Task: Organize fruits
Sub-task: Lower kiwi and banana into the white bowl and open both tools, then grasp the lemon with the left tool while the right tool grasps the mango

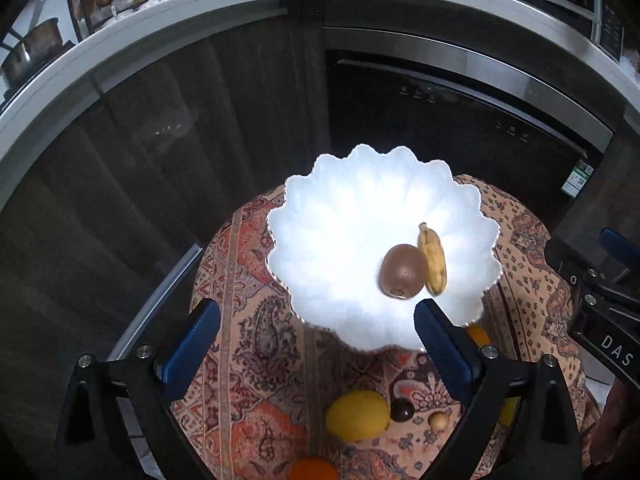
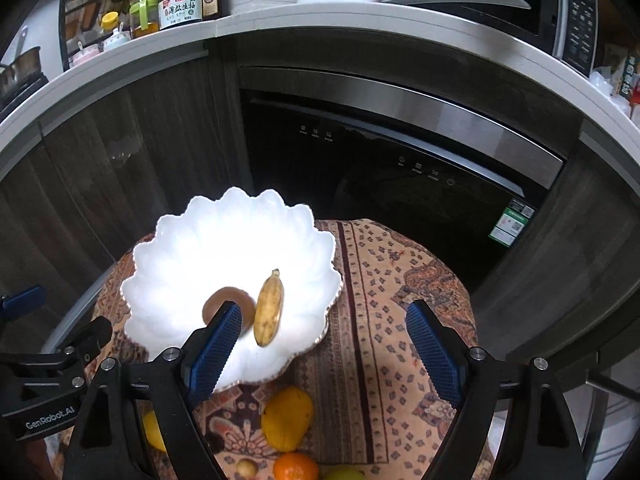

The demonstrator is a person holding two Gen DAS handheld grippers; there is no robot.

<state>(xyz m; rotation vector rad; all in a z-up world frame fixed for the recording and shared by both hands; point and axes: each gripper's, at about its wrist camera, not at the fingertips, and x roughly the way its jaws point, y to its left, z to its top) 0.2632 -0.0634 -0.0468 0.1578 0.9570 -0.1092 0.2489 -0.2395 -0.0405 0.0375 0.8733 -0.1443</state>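
Note:
A white scalloped bowl (image 1: 340, 232) (image 2: 208, 248) stands on a small table covered with a patterned cloth (image 1: 256, 360) (image 2: 380, 280). In it lie a brown kiwi (image 1: 402, 271) (image 2: 224, 300) and a small banana (image 1: 433, 258) (image 2: 270, 308) side by side. My left gripper (image 1: 316, 344) is open and empty above the bowl's near rim. My right gripper (image 2: 324, 344) is open and empty above the bowl's right rim. Loose on the cloth in front lie a lemon (image 1: 357, 415), a dark cherry (image 1: 401, 409), a small tan fruit (image 1: 438, 420), a yellow mango (image 2: 287, 417) and an orange (image 2: 296, 467).
Behind the table stand dark cabinet fronts and a black built-in appliance (image 2: 400, 184) under a grey counter (image 2: 320, 20) that holds bottles (image 2: 180, 0) and a microwave (image 2: 560, 8). The other gripper shows at the right edge (image 1: 608, 300) and at the left edge (image 2: 48, 368).

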